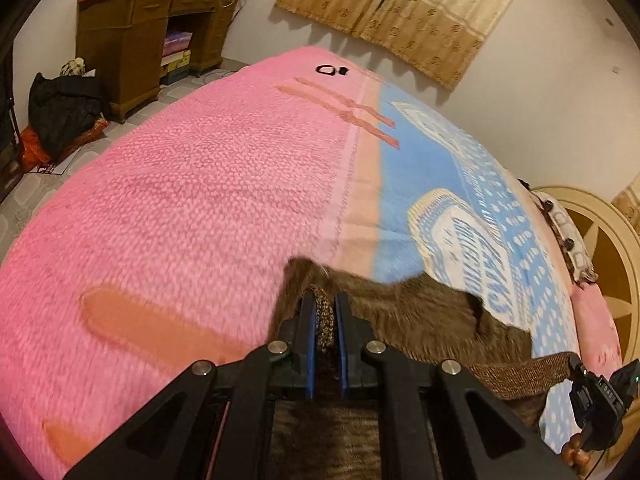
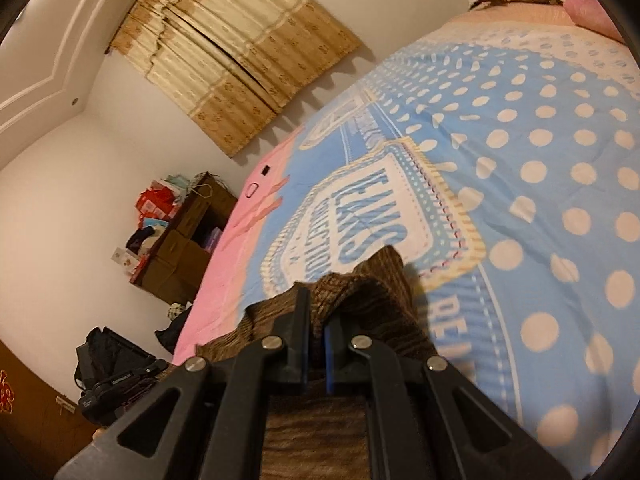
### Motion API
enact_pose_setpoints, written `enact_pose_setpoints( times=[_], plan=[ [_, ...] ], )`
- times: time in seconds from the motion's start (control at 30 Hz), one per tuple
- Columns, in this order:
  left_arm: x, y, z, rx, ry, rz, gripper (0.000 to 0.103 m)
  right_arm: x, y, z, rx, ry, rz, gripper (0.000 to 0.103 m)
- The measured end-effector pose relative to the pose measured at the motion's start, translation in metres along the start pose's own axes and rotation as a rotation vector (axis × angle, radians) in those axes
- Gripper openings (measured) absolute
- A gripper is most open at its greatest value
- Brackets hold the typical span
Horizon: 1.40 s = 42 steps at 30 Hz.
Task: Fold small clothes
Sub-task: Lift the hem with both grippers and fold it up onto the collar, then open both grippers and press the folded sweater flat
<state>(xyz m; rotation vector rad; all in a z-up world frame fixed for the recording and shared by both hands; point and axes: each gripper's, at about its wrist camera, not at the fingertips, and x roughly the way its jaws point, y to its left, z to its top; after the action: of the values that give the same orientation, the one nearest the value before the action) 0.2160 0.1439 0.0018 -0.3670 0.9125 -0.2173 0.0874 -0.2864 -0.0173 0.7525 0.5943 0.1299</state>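
A small brown fuzzy knit garment (image 1: 420, 312) lies on the bed, stretched between both grippers. My left gripper (image 1: 324, 304) is shut on its knitted edge, pinched between the blue pads. The garment spreads right toward my right gripper's body (image 1: 600, 400) at the frame's lower right. In the right wrist view my right gripper (image 2: 318, 312) is shut on a bunched corner of the same brown garment (image 2: 368, 288), which drapes over the fingers and hides the tips.
The bed carries a pink fleece blanket (image 1: 180, 200) and a blue polka-dot blanket (image 2: 540, 200). A small black object (image 1: 330, 70) lies at the far end. A wooden desk (image 1: 132, 40) and black bag (image 1: 64, 108) stand beyond. Pillows (image 1: 568, 240) lie by the headboard.
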Motion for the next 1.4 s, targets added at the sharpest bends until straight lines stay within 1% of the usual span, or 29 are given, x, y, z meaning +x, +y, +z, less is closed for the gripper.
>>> enact_pose_setpoints(
  times=[0.03, 0.13, 0.23, 0.3, 0.33, 0.4, 0.43, 0.47, 0.5, 0.57, 0.6, 0.67, 0.7, 0.73, 0.77, 0.8, 0.87, 0.9, 0.97, 1.0, 1.03, 1.1, 1.13, 1.17, 1.2, 1.23, 1.3, 1.4],
  plan=[
    [0.006, 0.0, 0.004, 0.001, 0.001, 0.007, 0.008, 0.007, -0.003, 0.003, 0.002, 0.001, -0.012, 0.009],
    [0.029, 0.003, 0.016, -0.005, -0.019, 0.084, 0.008, 0.031, -0.016, 0.011, 0.028, 0.011, -0.043, 0.009],
    [0.048, 0.013, 0.021, -0.025, -0.002, 0.121, 0.008, 0.056, -0.029, 0.013, 0.036, 0.032, -0.09, 0.009],
    [0.053, 0.019, 0.021, -0.024, 0.008, 0.148, 0.008, 0.069, -0.037, 0.01, 0.031, 0.05, -0.107, 0.009],
    [0.054, 0.021, 0.019, -0.015, 0.008, 0.161, 0.008, 0.072, -0.039, 0.009, 0.031, 0.054, -0.106, 0.012],
    [0.05, 0.022, 0.013, 0.001, 0.005, 0.158, 0.008, 0.076, -0.042, 0.007, 0.021, 0.063, -0.107, 0.012],
    [0.047, 0.022, 0.011, 0.007, 0.004, 0.152, 0.008, 0.076, -0.043, 0.007, 0.02, 0.073, -0.101, 0.019],
    [0.041, 0.02, 0.009, 0.019, -0.003, 0.148, 0.008, 0.075, -0.043, 0.007, 0.023, 0.078, -0.09, 0.03],
    [0.037, 0.018, 0.008, 0.03, -0.012, 0.154, 0.008, 0.073, -0.042, 0.008, 0.021, 0.075, -0.075, 0.037],
    [0.026, 0.01, 0.003, 0.065, -0.031, 0.163, 0.008, 0.06, -0.034, 0.011, -0.012, 0.03, -0.081, 0.066],
    [0.018, 0.004, -0.002, 0.09, -0.034, 0.155, 0.008, 0.055, -0.029, 0.016, -0.03, 0.002, -0.095, 0.069],
    [0.006, -0.004, -0.01, 0.135, -0.039, 0.138, 0.008, 0.033, -0.021, 0.021, -0.059, -0.082, -0.111, 0.068],
    [-0.001, -0.01, -0.016, 0.162, -0.047, 0.138, 0.008, 0.021, -0.017, 0.022, -0.074, -0.123, -0.128, 0.064],
    [-0.006, -0.016, -0.023, 0.188, -0.058, 0.143, 0.008, 0.011, -0.011, 0.022, -0.105, -0.134, -0.162, 0.043],
    [-0.008, -0.019, -0.027, 0.201, -0.062, 0.145, 0.008, 0.007, -0.006, 0.021, -0.137, -0.116, -0.193, 0.024],
    [-0.01, -0.025, -0.034, 0.22, -0.063, 0.147, 0.008, 0.007, -0.001, 0.016, -0.182, -0.08, -0.221, 0.021],
    [-0.007, -0.035, -0.048, 0.252, -0.041, 0.137, 0.008, 0.008, 0.009, 0.004, -0.257, -0.033, -0.253, 0.021],
    [-0.001, -0.039, -0.052, 0.267, -0.028, 0.137, 0.008, 0.011, 0.018, -0.006, -0.318, -0.01, -0.274, 0.021],
    [0.009, -0.045, -0.059, 0.295, -0.014, 0.163, 0.008, 0.021, 0.032, -0.02, -0.409, 0.015, -0.301, 0.021],
    [0.015, -0.046, -0.062, 0.307, -0.011, 0.182, 0.008, 0.027, 0.035, -0.024, -0.426, 0.032, -0.306, 0.021],
    [0.021, -0.045, -0.063, 0.31, -0.007, 0.196, 0.008, 0.039, 0.036, -0.027, -0.429, 0.067, -0.303, 0.021],
    [0.032, -0.035, -0.064, 0.293, 0.004, 0.26, 0.008, 0.063, 0.033, -0.035, -0.409, 0.135, -0.302, 0.021],
    [0.035, -0.029, -0.064, 0.283, -0.004, 0.281, 0.009, 0.072, 0.032, -0.039, -0.405, 0.155, -0.302, 0.021],
    [0.035, -0.024, -0.065, 0.278, -0.029, 0.277, 0.009, 0.084, 0.028, -0.042, -0.407, 0.179, -0.305, 0.021],
    [0.034, -0.017, -0.066, 0.283, -0.071, 0.293, 0.009, 0.096, 0.024, -0.052, -0.422, 0.198, -0.317, 0.019],
    [0.036, -0.015, -0.068, 0.283, -0.08, 0.309, 0.009, 0.097, 0.024, -0.055, -0.432, 0.193, -0.315, 0.019],
    [0.037, -0.015, -0.069, 0.286, -0.085, 0.317, 0.009, 0.095, 0.026, -0.055, -0.446, 0.187, -0.31, 0.025],
    [0.043, -0.028, -0.073, 0.349, -0.093, 0.395, 0.009, 0.094, 0.024, -0.055, -0.452, 0.189, -0.302, 0.028]
  ],
)
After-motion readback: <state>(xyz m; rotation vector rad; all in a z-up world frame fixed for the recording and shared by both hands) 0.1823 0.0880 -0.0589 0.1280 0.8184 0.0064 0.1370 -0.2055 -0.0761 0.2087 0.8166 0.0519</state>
